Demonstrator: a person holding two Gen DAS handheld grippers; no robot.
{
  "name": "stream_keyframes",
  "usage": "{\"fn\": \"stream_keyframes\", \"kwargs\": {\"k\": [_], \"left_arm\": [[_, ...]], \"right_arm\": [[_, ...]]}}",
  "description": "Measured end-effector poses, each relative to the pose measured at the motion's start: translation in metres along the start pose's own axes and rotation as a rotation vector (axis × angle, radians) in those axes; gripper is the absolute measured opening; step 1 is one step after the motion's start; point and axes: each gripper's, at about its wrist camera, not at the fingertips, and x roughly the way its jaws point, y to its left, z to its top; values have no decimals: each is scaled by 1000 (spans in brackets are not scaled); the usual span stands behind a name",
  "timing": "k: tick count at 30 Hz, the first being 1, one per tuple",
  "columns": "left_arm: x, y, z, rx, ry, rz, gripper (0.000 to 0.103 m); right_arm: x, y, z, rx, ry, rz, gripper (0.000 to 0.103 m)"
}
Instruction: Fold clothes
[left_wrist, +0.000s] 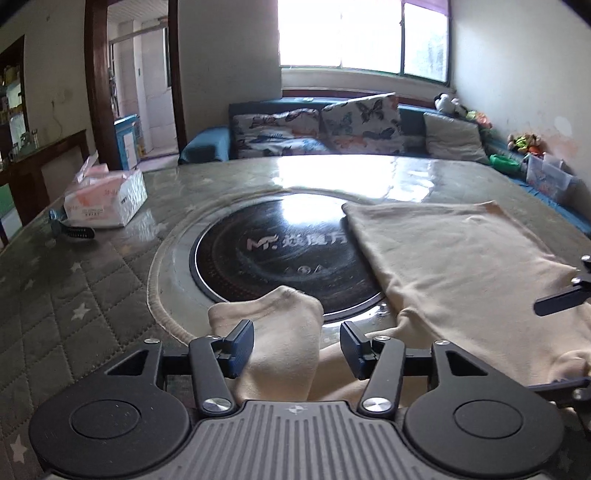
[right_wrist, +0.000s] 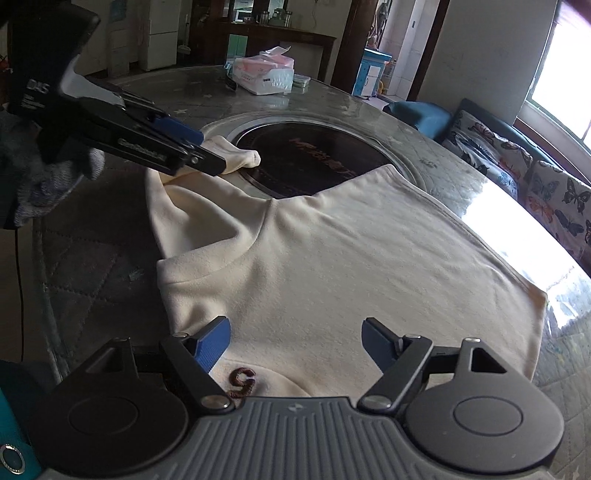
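Early in the fold: cream sweatshirt (right_wrist: 332, 266) flat on table (left_wrist: 92, 295), sleeve (left_wrist: 284, 332) unfolded. Left tool (left_wrist: 297, 347) spread around sleeve, right tool (right_wrist: 295, 343) spread above chest.

We note a cream sweatshirt (right_wrist: 332, 251) bearing a dark red letter (right_wrist: 242, 380); grippers black with blue pads (left_wrist: 242, 347); table cover (left_wrist: 74, 295) grey-green, quilted, with pale stars; hob (left_wrist: 280, 254) black with grey lettering; cushions (left_wrist: 321, 129) white with a butterfly print; tissue pack (left_wrist: 105, 197) pink and white
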Motion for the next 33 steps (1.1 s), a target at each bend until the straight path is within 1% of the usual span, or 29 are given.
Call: {"fn": "stream_keyframes", "kwargs": {"k": [2, 5, 8, 12, 17, 20, 22, 24, 25, 26, 27, 29, 31, 33], "left_arm": [[2, -3, 2, 13, -10, 16, 55], [1, 6, 7, -46, -31, 10, 56], [3, 19, 9, -86, -36, 53, 56], [9, 35, 9, -136, -18, 110, 55], [24, 44, 8, -165, 24, 116, 54], [28, 45, 6, -162, 28, 111, 53], [29, 45, 6, -155, 24, 107, 49], [28, 49, 5, -164, 17, 83, 33], [28, 50, 5, -170, 14, 73, 28], [28, 52, 4, -178, 11, 57, 16], [27, 54, 3, -190, 6, 47, 12], [22, 56, 1, -205, -15, 48, 6], [11, 60, -2, -230, -50, 69, 5], [-3, 67, -4, -268, -87, 105, 5]], "right_arm": [[0, -1, -1, 7, 1, 2, 80], [1, -2, -3, 18, 2, 4, 81], [1, -2, -3, 20, 1, 5, 81], [2, -3, -3, 23, 1, 10, 81], [2, -3, -3, 25, 3, 9, 81], [3, -2, -3, 23, 4, 6, 81], [3, -2, -3, 20, 4, 5, 81], [3, -2, -2, 18, 5, 5, 81], [3, -2, -2, 17, 5, 4, 81], [3, -2, -2, 16, 5, 3, 81], [3, -1, -2, 15, 5, 2, 81], [3, -1, -2, 16, 7, 0, 81], [2, -1, -2, 14, 9, -2, 81], [2, 0, -1, 9, 11, -5, 81]]}}
